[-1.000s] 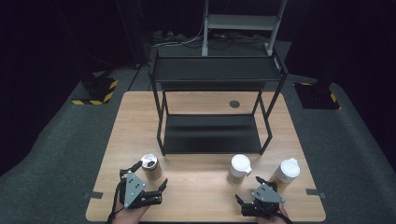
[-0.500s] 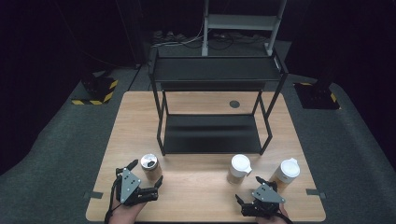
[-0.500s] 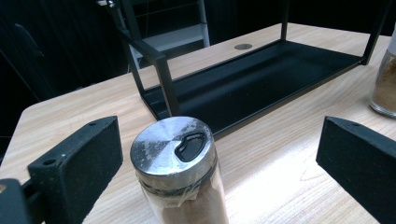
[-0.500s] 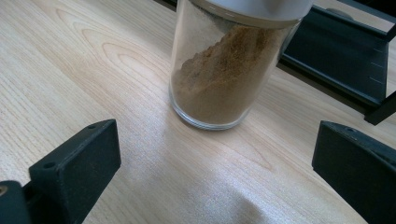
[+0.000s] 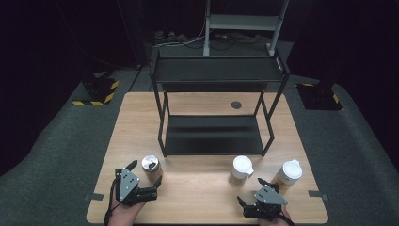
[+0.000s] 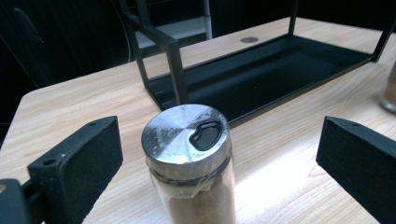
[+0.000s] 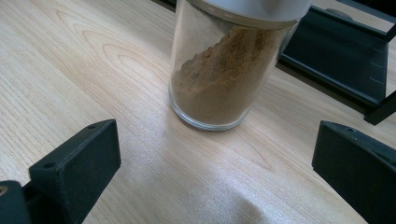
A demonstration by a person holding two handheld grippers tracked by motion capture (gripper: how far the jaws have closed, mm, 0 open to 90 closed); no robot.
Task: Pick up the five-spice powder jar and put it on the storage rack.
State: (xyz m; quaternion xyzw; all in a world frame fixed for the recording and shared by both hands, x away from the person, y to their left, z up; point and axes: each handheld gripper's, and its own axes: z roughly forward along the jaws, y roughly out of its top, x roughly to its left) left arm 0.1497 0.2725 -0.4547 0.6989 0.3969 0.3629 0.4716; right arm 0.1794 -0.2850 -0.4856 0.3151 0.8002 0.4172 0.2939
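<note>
Your left hand-held gripper (image 5: 145,175) stands wide open around the metal-lidded spice jar (image 5: 151,165), which sits on the tabletop (image 5: 197,197) between the jaws. In the left gripper view the jar (image 6: 189,158) is between the two black pads, nearer the left pad than the right, with a gap on both sides. Just behind the jar stands the front left leg of the black shelf rack (image 5: 214,136), so there is little room ahead of it.

Your right hand-held gripper (image 5: 251,190) is also wide open and holds nothing. It points at the white-lidded jar (image 5: 241,169), which stands ahead of the jaws, apart from them. A second white-lidded jar (image 5: 288,173) stands near it on the right, close to the tabletop's right edge. The tabletop between your two hands is open wood.
</note>
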